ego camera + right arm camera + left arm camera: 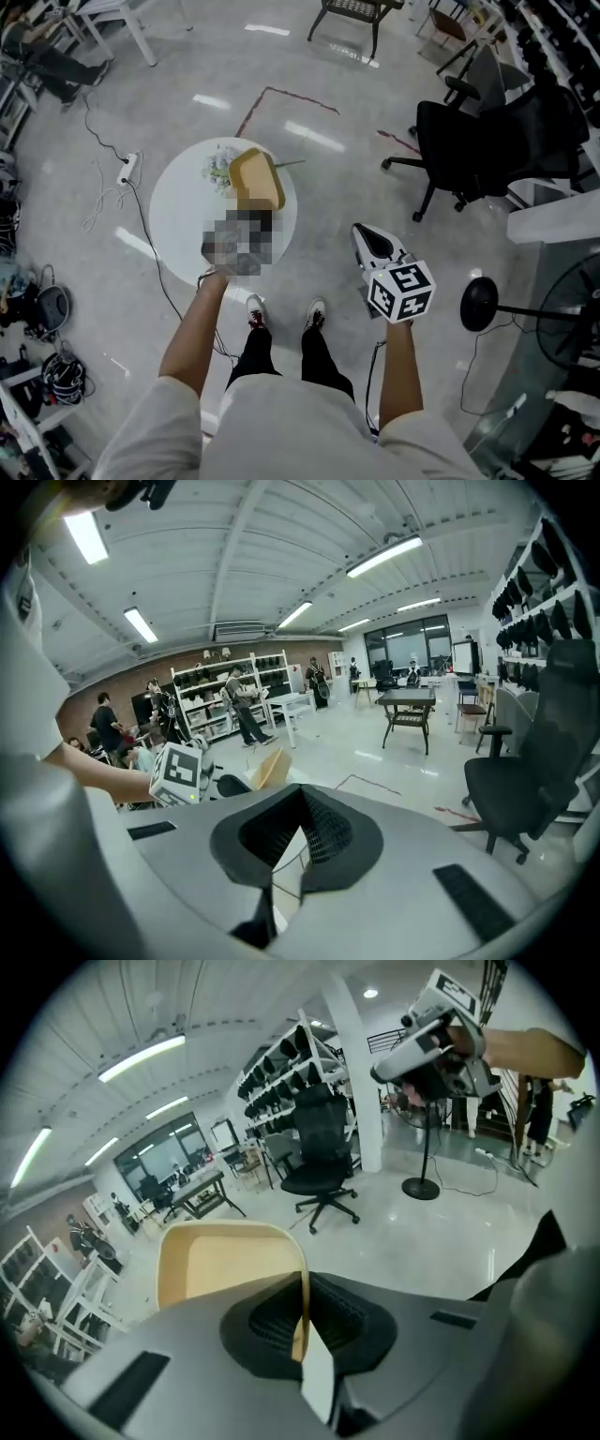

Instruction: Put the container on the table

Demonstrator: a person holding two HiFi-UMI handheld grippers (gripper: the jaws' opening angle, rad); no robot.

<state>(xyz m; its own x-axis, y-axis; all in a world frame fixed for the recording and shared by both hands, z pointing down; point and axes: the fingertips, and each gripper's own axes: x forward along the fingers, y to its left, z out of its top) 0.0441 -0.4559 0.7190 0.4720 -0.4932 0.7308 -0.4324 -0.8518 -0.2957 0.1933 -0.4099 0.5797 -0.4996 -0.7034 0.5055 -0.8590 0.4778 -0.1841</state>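
The left claw [302, 1283] is clamping its jaws tight on one thin side wall of the tan container [225, 1260], which is sticking out past the jaws with its hollow side facing up. In the head view the container [255, 178] is showing over the 12 o'clock part of the round white bench [178, 211], just beside a small bunch of flowers [218, 169] at its 9 o'clock; whether it is touching the bench top I cannot tell. The right claw [298, 799] is hanging well apart at the bench's 4 o'clock, its jaws meeting at the tips and gripping nothing. Its marker cube [401, 289] is showing black-and-white square patterns. A black office chair [487, 141] is standing at 2 o'clock.
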